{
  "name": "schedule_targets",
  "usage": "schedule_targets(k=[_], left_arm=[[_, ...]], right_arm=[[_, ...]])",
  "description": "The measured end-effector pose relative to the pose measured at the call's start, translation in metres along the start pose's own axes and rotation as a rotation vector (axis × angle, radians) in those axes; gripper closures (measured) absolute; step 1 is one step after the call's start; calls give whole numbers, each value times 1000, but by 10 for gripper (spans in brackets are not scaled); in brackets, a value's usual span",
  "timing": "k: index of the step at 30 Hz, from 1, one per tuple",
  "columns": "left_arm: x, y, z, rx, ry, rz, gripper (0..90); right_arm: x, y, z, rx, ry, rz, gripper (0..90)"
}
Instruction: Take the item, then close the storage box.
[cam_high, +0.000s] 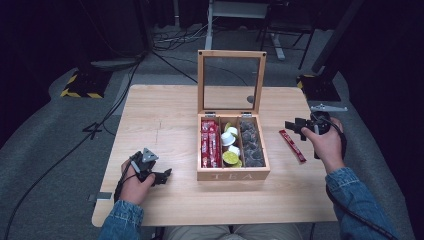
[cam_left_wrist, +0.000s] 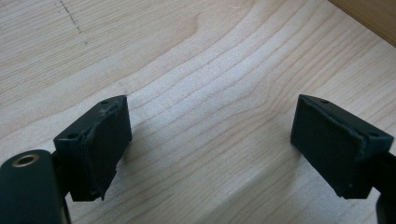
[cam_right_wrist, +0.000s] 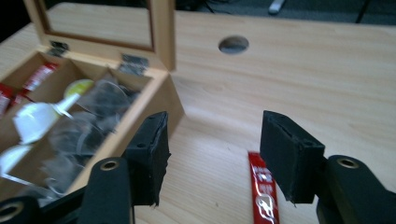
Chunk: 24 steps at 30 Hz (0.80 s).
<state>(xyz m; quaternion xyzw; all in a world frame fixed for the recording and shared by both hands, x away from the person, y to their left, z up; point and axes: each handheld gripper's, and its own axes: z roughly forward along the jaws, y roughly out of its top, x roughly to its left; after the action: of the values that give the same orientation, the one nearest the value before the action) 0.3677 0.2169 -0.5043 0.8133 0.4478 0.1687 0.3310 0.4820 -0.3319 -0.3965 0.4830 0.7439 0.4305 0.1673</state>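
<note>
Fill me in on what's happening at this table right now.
A person sits at a wooden table with a gripper in each hand. An open wooden tea box stands in the middle, holding red sachets, small cups and dark tea bags. A red sachet lies flat on the table to the right of the box. The right gripper hangs above it with jaws apart and nothing between them. The left gripper sits open and empty near the box's left side.

One tea box (cam_high: 233, 175), one loose red sachet (cam_high: 292, 145), two grippers
</note>
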Motion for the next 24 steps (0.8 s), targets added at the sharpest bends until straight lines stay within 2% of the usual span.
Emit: schedule_targets(k=[8, 24], left_arm=[[0, 0, 0, 0, 0, -2, 127], [0, 0, 0, 0, 1, -3, 127]], right_arm=[[15, 24, -9, -63, 29, -55, 402], [32, 68, -9, -109, 78, -118, 387]])
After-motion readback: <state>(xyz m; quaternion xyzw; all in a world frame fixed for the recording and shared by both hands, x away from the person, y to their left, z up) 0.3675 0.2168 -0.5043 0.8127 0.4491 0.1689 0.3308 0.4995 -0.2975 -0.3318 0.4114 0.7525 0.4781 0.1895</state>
